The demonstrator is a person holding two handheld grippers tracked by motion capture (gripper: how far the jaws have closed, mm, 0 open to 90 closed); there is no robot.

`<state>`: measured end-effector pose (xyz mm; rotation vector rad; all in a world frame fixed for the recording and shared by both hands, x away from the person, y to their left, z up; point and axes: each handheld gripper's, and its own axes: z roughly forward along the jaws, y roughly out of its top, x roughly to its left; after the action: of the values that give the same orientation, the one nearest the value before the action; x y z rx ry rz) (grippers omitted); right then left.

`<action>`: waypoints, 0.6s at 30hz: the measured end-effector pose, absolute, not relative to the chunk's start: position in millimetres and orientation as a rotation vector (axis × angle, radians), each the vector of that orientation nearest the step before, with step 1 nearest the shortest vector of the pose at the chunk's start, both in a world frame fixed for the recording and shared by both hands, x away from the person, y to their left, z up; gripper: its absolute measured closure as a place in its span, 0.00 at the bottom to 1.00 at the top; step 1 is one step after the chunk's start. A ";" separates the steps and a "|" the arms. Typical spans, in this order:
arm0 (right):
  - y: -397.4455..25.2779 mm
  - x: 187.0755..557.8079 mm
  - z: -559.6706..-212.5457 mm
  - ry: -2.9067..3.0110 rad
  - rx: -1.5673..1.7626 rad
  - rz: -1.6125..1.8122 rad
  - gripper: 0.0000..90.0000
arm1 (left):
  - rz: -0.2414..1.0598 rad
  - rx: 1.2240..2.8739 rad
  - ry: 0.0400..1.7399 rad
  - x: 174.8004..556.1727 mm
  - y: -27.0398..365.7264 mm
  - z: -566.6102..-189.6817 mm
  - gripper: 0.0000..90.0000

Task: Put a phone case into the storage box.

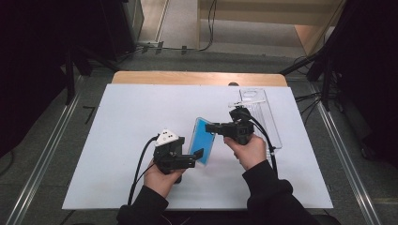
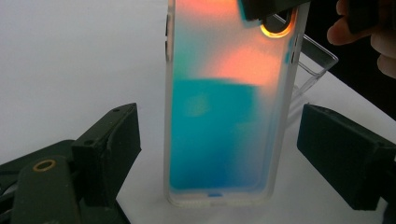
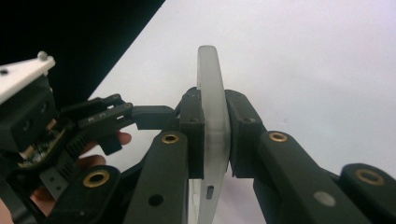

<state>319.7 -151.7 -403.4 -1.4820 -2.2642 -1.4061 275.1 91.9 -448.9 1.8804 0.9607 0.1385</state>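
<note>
The phone case (image 1: 202, 139) stands on edge near the middle of the white table sheet (image 1: 117, 140), tilted, its blue side towards the left gripper. It is a frosted, translucent shell with a blue-to-orange sheen and a camera cutout at its far end.

The right gripper (image 1: 209, 126) has its jaws closed on the case at the far, upper end; in the right gripper view (image 3: 214, 140) both pads sit flat against the two faces, pinching the thin wall between them.

The left gripper (image 1: 196, 158) reaches in at the near end of the case. In the left gripper view its jaws stand wide apart, one on each side of the case (image 2: 224, 116), neither touching it, so it holds nothing.

The case looks light and somewhat flexible (a thin moulded shell, probably soft plastic), so a hard pinch in the middle would likely bow it. Its smooth faces may slip between hard pads. The stiffer rim and corners look like the better places to grip, taking the long edges across the width.

A clear plastic tray (image 1: 263, 117) lies flat on the far right of the sheet, beyond the person's right hand (image 1: 248, 150).
</note>
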 end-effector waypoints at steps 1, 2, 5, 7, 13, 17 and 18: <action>-152.0 319.2 -403.0 -2.274 -1.477 -1.411 0.85 | 0.130 1.890 0.959 276.1 92.7 -447.7 0.15; -152.2 318.8 -402.6 -2.287 -1.469 -1.414 0.85 | 0.120 1.902 0.956 277.1 93.3 -446.4 0.15; -152.6 316.8 -401.3 -2.333 -1.437 -1.429 0.85 | 0.044 1.971 0.936 282.4 95.0 -444.2 0.18; -152.7 314.9 -400.1 -2.376 -1.413 -1.438 0.85 | 0.015 2.000 0.928 285.0 97.0 -443.8 0.18; -153.9 311.1 -397.2 -2.468 -1.324 -1.466 0.85 | -0.025 2.036 0.918 291.9 103.7 -437.8 0.18; -155.5 309.5 -396.1 -2.488 -1.240 -1.483 0.85 | -0.017 2.054 0.863 293.5 108.4 -431.7 0.25; -155.6 309.2 -396.0 -2.492 -1.221 -1.475 0.85 | -0.010 2.071 0.846 293.6 108.6 -429.9 0.25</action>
<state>309.2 -155.6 -396.0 -1.2210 -2.4920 -1.4750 293.6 108.6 -429.9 2.0706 0.8464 -0.0097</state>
